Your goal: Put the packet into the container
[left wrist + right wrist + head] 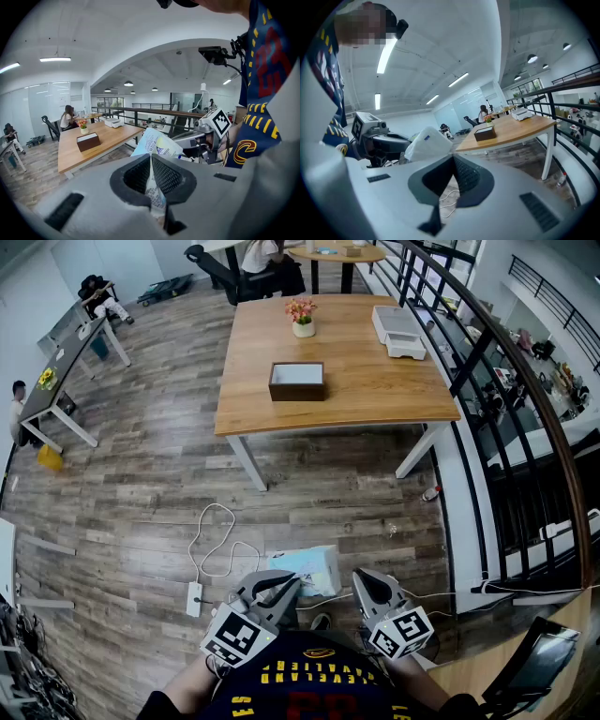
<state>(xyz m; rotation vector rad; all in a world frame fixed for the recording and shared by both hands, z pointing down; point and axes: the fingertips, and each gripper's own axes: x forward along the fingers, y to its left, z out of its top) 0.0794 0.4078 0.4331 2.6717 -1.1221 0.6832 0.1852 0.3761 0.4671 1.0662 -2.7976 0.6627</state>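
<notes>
Well short of the tabletop [375, 381], the left gripper [281, 585] pinches the packet [307, 570]; the right gripper's [361, 579] fingers [468, 176] are pressed together, empty. Release belongs only above the container [297, 381] by the front edge.

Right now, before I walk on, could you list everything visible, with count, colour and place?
table: one, light wood, straight ahead
container: one, dark brown, on the table
flower pot: one, white, pink flowers, behind the container
trays: stacked, white, table's far right corner
power strip: one, white, on the floor
railing: one, black, along the right
people: three, far off at other desks
packet: one, pale blue and white, in the left gripper
left gripper: grey, shut on the packet
right gripper: grey, shut, empty
</notes>
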